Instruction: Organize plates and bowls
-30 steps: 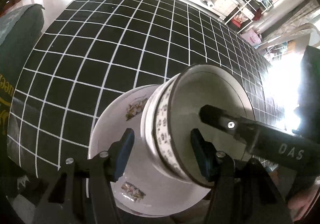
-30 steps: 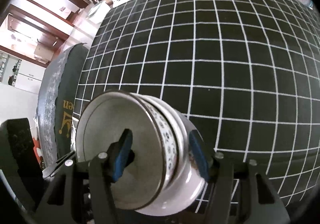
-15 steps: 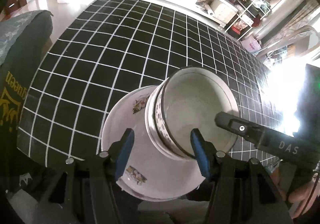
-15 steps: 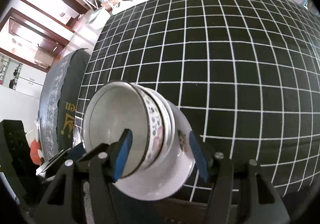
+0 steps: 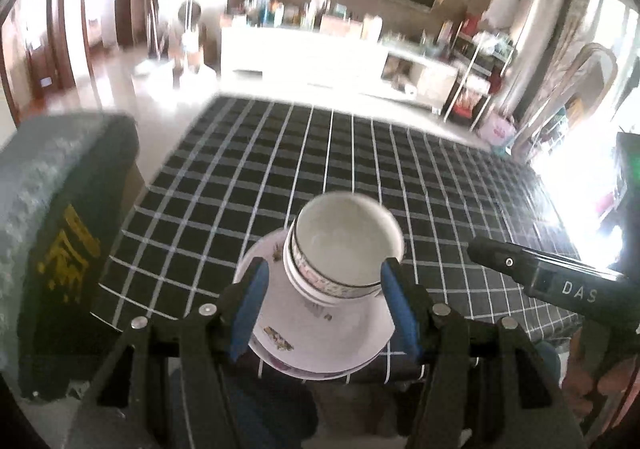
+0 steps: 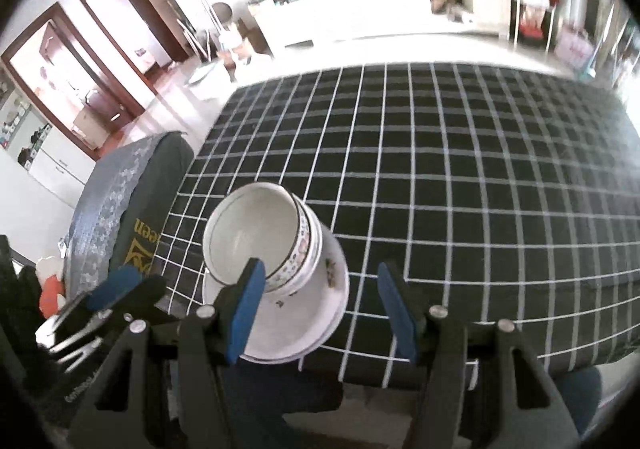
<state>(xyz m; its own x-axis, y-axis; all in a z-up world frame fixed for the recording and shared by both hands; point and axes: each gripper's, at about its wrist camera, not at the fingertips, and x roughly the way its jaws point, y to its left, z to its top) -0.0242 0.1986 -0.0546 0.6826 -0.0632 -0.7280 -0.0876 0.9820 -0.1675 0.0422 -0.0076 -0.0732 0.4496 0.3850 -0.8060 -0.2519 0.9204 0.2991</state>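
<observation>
Bowls nested on plates at the surface's near edge, both grippers clear.
Stack of bowls [image 5: 344,245] sits inside the floral plates [image 5: 320,333], which slightly overhang the near edge of the checked surface [image 5: 360,153]; probably consolidated to save room. Left gripper [image 5: 322,307] and right gripper [image 6: 320,307] jaws half open, holding nothing; top bowl looks empty.
</observation>
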